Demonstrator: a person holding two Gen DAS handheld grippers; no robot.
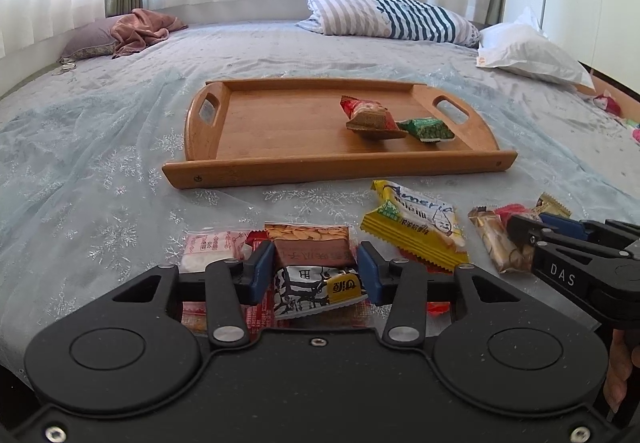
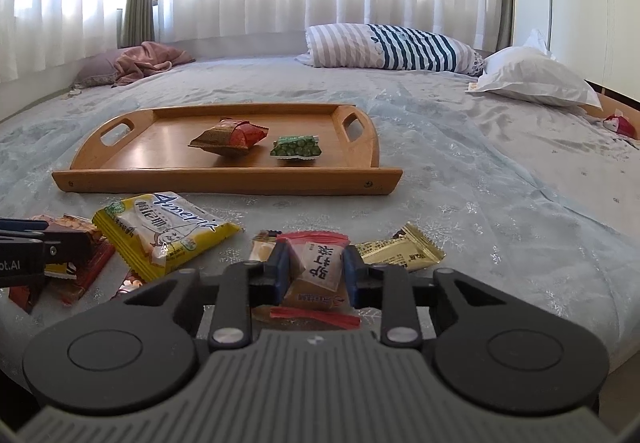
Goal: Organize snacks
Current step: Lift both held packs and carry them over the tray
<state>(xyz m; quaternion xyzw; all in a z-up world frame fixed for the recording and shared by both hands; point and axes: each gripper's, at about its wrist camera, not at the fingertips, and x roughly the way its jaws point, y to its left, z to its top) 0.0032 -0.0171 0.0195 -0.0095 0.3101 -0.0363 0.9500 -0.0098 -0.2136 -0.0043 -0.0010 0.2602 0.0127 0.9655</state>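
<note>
Now wooden tray [image 2: 224, 177] w/ red-brown packet [image 2: 228, 137], green packet [image 2: 296, 147]

Yellow packet [image 2: 160, 233] just in front of the tray [image 2: 224, 179]: blue "Ameri…" across top, rest cut off, Chinese under it unclear. "DAS" on right gripper [image 1: 562, 275] body, right of that packet. "…ot.AI" on left gripper [image 2: 24, 263] body, left of packet. Other wrappers: Chinese print, not legible

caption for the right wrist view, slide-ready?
Right tool closed on a snack packet above the bed; wooden tray beyond already holds two snacks.
</note>
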